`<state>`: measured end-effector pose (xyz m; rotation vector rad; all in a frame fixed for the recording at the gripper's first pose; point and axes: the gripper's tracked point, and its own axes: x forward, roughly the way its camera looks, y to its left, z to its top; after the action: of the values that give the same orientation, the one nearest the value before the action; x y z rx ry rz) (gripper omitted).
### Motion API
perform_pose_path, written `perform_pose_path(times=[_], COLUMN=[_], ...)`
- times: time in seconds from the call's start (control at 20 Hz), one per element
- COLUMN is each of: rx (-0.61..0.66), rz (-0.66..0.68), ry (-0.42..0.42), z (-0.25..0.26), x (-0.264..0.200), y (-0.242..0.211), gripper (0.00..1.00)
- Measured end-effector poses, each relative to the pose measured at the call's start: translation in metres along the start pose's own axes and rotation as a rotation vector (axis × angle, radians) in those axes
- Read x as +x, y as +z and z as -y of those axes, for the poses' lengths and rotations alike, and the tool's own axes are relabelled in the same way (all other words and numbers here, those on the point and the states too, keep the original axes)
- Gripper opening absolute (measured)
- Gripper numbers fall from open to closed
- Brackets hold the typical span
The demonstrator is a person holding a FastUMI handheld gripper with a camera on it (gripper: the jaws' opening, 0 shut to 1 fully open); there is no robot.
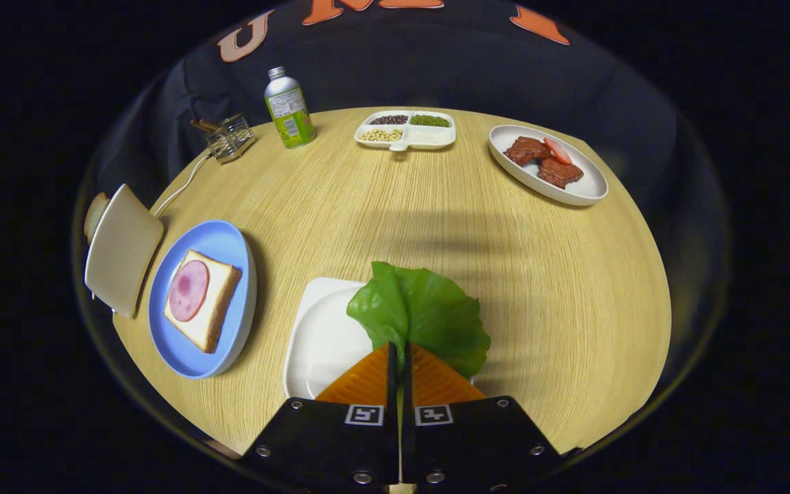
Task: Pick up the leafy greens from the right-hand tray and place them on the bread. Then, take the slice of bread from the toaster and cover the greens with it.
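Leafy greens (pixel 422 309) over tray (pixel 319 336), bread (pixel 201 298) (on plate (pixel 230 247)) left

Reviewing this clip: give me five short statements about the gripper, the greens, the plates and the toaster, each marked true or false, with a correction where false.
1. The gripper is shut on the lettuce leaf. True.
2. The lettuce leaf already lies on the bread. False: it is pinched in the fingers above the white tray.
3. The bread on the blue plate carries a round slice of ham. True.
4. The toaster is empty. False: a slice of bread sticks out of it.
5. The green bottle lies on its side. False: it stands upright.
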<state>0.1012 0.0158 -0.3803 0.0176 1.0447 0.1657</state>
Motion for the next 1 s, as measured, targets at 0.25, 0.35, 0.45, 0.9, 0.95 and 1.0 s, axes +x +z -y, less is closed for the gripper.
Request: perform_pose_path(times=[0.25,0.35,0.45,0.9,0.95,1.0], rx=[0.017,0.015,0.001,-0.084,-0.095,-0.106], rz=[0.088,0.114,0.135,0.162,0.159,0.152], ry=[0.064,0.098,0.124,0.192,0.194,0.191], z=[-0.023,-0.039,-0.055,-0.130,-0.137,-0.144], x=[-0.034,-0.046,-0.055,-0.062,-0.060,-0.056], y=[0.027,0.036,0.044,0.067,0.068,0.068], gripper=[0.02,0.02,0.02,0.02,0.02,0.02])
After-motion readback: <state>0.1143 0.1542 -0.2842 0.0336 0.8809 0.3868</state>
